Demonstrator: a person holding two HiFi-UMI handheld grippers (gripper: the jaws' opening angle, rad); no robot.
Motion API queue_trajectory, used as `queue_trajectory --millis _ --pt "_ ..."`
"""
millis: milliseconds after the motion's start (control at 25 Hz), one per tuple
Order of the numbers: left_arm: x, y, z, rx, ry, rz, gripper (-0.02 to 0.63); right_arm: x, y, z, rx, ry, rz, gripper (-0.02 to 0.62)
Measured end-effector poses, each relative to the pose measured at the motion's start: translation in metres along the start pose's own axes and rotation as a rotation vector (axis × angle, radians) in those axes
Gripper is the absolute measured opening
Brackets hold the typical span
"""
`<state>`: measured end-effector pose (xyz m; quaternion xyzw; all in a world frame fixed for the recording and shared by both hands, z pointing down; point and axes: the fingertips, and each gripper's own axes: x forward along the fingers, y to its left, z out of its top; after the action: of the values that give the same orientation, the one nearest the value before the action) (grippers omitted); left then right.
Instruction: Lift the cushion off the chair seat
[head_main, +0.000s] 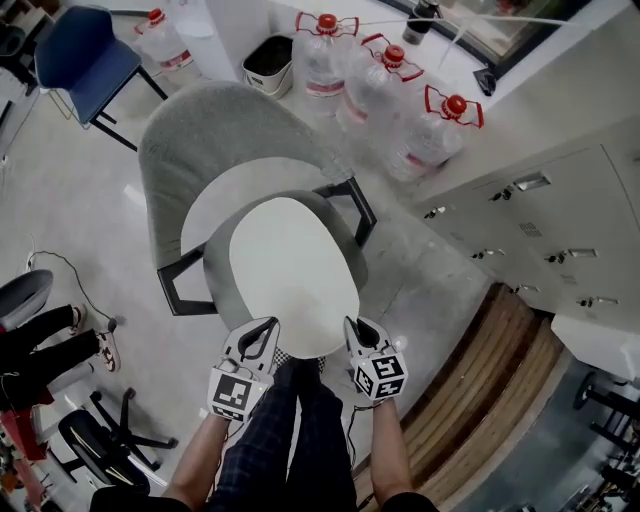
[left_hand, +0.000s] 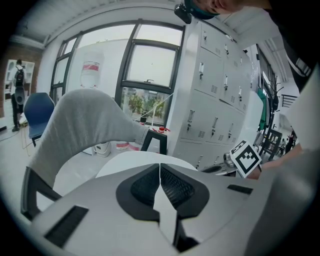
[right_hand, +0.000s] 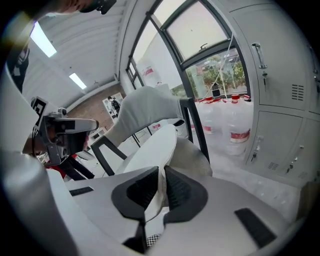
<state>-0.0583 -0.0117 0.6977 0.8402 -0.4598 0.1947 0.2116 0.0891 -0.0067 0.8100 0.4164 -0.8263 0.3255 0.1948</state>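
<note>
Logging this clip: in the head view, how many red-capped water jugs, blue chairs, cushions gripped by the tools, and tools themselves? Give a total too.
Red-capped water jugs: 4
Blue chair: 1
Cushion, gripped at its near edge: 1
Tools, left tool and right tool: 2
Total: 8

The cushion (head_main: 295, 270) has a smooth, matt off-white cover, cloth or soft leatherette. The chair's backrest (head_main: 205, 130) is grey woven cloth, faintly fuzzy, and its arms (head_main: 338, 186) are matt black. The floor (head_main: 60, 190) is pale and glossy. The water bottles (head_main: 430, 135) are clear plastic and the lockers (head_main: 545, 235) painted metal. The left gripper (left_hand: 160, 186) has a matt grey plastic shell and ribbed black pads (left_hand: 176, 187).
</note>
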Motion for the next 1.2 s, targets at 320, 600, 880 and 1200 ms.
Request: queue_trajectory --millis 320,600,880,1200 --pt "-0.03 -0.012 0.042 0.034 -0.024 0.011 0.02 -0.033 0.032 0.054 -0.066 -0.04 0.031 0.051" --pt "-0.06 -0.013 0.073 0.027 -0.047 0.037 0.02 -0.057 0.059 0.094 -0.127 -0.053 0.037 0.048" --pt "-0.093 -0.015 0.108 0.041 -0.077 0.053 0.02 -0.088 0.081 0.132 -0.158 -0.08 0.019 0.046" --pt "-0.122 -0.027 0.145 0.072 -0.117 0.031 0.02 -0.131 0.094 0.176 -0.168 -0.128 -0.014 0.043"
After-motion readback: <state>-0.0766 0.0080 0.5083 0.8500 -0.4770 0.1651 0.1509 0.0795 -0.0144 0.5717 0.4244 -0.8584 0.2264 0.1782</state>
